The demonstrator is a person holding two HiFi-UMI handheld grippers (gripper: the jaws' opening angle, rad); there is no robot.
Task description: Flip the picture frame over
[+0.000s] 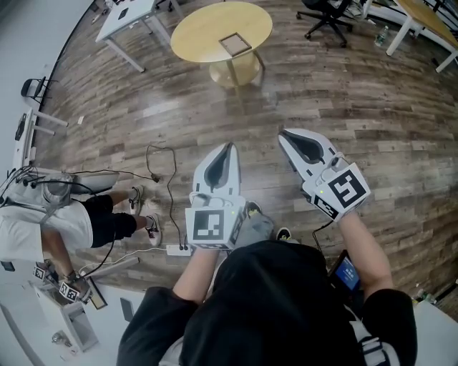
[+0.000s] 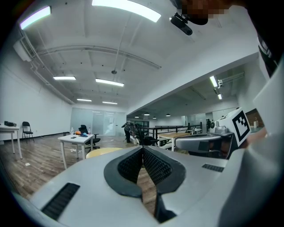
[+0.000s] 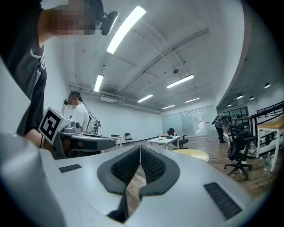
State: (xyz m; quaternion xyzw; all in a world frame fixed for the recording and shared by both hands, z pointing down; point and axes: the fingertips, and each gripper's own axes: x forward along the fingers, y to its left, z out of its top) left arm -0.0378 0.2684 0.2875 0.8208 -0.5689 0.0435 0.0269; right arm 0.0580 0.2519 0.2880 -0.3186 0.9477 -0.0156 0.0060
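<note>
A small brown picture frame (image 1: 235, 45) lies flat on a round yellow table (image 1: 200, 32) far ahead of me across the wooden floor. Both grippers are held out in the air well short of it. My left gripper (image 1: 230, 146) is shut, its black pads meeting at the tip with nothing between them (image 2: 143, 149). My right gripper (image 1: 282, 133) is likewise shut and empty (image 3: 140, 149). The yellow table's top (image 2: 103, 152) shows just past the left jaws and to the right of the right jaws (image 3: 196, 154). The frame itself is not visible in either gripper view.
A white desk (image 1: 125, 13) stands left of the round table, a black office chair (image 1: 325, 11) and a wooden desk (image 1: 429, 18) to its right. Cables (image 1: 163, 171) and a power strip (image 1: 177, 249) lie on the floor at my left, beside another person (image 1: 71, 221).
</note>
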